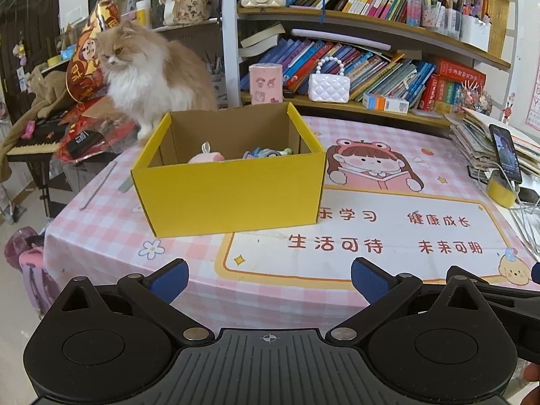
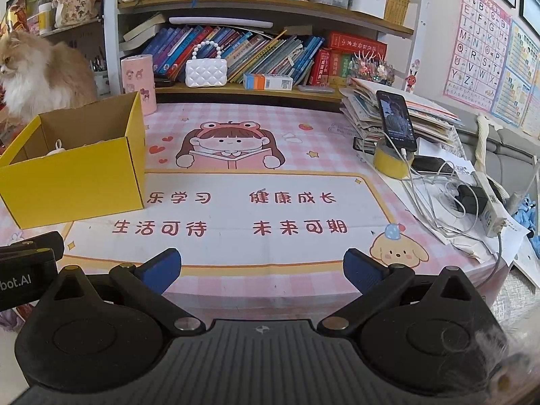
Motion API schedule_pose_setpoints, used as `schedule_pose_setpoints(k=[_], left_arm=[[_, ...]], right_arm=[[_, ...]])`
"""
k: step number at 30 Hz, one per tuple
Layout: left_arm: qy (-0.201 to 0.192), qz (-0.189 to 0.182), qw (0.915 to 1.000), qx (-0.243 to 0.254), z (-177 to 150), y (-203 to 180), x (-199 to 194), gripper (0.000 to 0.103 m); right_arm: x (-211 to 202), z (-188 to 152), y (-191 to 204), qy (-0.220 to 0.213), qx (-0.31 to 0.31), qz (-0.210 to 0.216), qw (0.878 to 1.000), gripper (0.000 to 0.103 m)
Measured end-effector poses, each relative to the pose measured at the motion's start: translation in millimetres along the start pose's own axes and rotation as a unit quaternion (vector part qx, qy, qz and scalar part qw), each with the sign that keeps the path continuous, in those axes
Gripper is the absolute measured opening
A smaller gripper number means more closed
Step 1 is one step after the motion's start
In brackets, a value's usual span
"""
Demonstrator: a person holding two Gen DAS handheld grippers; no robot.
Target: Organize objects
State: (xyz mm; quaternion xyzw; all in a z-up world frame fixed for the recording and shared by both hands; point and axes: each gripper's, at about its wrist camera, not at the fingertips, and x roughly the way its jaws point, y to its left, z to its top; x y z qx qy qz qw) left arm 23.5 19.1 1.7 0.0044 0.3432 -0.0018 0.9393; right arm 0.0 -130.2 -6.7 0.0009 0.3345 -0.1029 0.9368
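A yellow cardboard box (image 1: 229, 189) stands open on the pink checked table mat (image 1: 388, 233). Inside it I make out a pink plush item (image 1: 206, 157) and some small pastel things (image 1: 266, 152). My left gripper (image 1: 269, 278) hovers over the table's near edge, in front of the box, open and holding nothing. In the right wrist view the same box (image 2: 77, 179) sits at the left, and my right gripper (image 2: 262, 268) is open over the near edge of the mat (image 2: 270, 209), nothing between its blue fingers (image 2: 162, 268). The left gripper's body (image 2: 27, 266) shows at the left edge.
A fluffy cat (image 1: 152, 71) sits behind the box at the table's back left. Bookshelves (image 1: 354, 64) line the back, with a white beaded purse (image 1: 329, 87) and pink canister (image 1: 265, 82). A phone (image 2: 396, 119) on a yellow tape roll (image 2: 393, 163), paper stacks and cables (image 2: 455, 195) crowd the right.
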Motion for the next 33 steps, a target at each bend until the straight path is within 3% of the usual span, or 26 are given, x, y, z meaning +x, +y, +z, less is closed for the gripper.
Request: schedule_pose_setpoints(k=[26,33], left_arm=[[-0.003,0.005,1.0,0.004,3,0,3,0.103],[0.014,0.005,0.9999,0.007,6,0,11,0.103]], right_arm=[[5,3,2,0.005,-0.004,0.007,1.0,0.103],[14,7,-1,0.015,0.006,0.01,1.0,0.103]])
